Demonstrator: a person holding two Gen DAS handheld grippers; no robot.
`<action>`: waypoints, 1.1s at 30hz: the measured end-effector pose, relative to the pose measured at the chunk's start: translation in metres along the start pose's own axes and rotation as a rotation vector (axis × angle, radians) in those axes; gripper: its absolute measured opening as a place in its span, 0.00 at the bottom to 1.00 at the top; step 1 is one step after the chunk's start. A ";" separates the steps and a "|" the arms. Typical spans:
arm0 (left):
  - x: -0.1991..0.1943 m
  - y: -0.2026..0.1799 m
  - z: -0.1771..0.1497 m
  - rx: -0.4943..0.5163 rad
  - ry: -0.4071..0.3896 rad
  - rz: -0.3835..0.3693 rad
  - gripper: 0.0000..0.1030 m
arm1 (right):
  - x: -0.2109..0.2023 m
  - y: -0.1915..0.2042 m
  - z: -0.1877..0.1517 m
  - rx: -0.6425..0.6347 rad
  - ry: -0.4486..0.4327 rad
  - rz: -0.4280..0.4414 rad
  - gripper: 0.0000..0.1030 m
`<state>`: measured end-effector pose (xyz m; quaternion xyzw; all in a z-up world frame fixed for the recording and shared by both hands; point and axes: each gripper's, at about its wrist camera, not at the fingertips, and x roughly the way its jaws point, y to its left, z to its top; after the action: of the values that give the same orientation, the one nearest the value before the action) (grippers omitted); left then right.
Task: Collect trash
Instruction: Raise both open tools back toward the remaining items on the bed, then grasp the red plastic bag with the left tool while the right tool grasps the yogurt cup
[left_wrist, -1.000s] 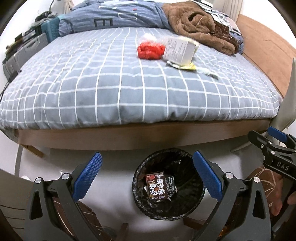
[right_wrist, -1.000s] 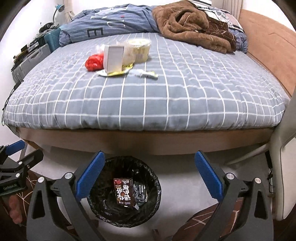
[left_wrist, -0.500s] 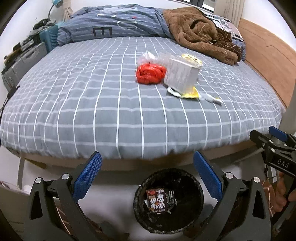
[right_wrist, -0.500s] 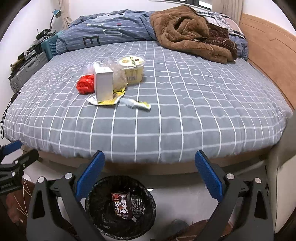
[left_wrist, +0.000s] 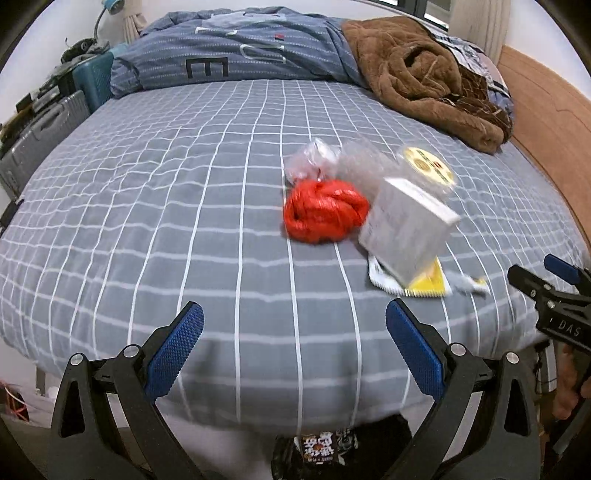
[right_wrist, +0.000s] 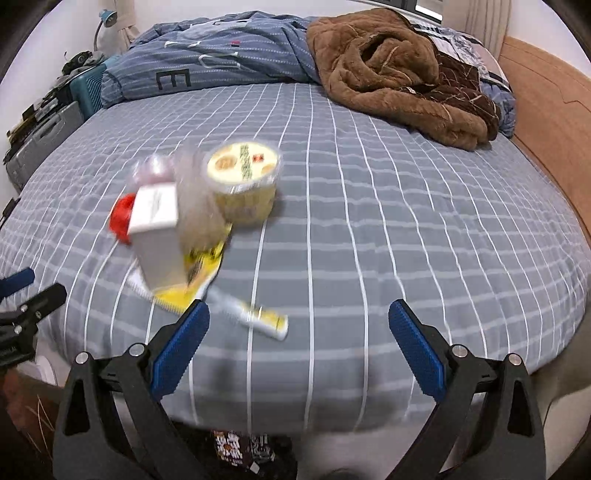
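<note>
White box (right_wrist: 157, 236) beyond left pad of right gripper (right_wrist: 297, 343); both grippers spread wide, empty.

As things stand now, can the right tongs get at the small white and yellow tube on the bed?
Probably yes. The right tongs are open and empty, and the tube lies flat on the bed cover just ahead, toward their left finger. Nothing lies over it; the white box stands further back.

Grey checked bed (left_wrist: 147, 221): red bag (left_wrist: 325, 214), white box (left_wrist: 406, 236), cup (right_wrist: 242, 184), brown blanket (left_wrist: 424, 85).
</note>
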<state>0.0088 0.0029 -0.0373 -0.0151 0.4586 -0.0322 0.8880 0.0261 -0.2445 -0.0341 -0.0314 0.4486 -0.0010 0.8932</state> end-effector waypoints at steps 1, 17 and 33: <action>0.005 -0.001 0.006 -0.001 0.000 -0.001 0.94 | 0.003 -0.001 0.007 0.001 0.000 0.002 0.91; 0.073 -0.009 0.085 -0.012 0.053 -0.029 0.94 | 0.069 0.023 0.119 -0.005 0.046 0.112 0.91; 0.104 -0.016 0.090 0.000 0.123 -0.076 0.85 | 0.117 0.033 0.124 0.090 0.118 0.187 0.89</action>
<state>0.1420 -0.0202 -0.0691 -0.0306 0.5112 -0.0665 0.8563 0.1944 -0.2078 -0.0558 0.0507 0.5009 0.0602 0.8619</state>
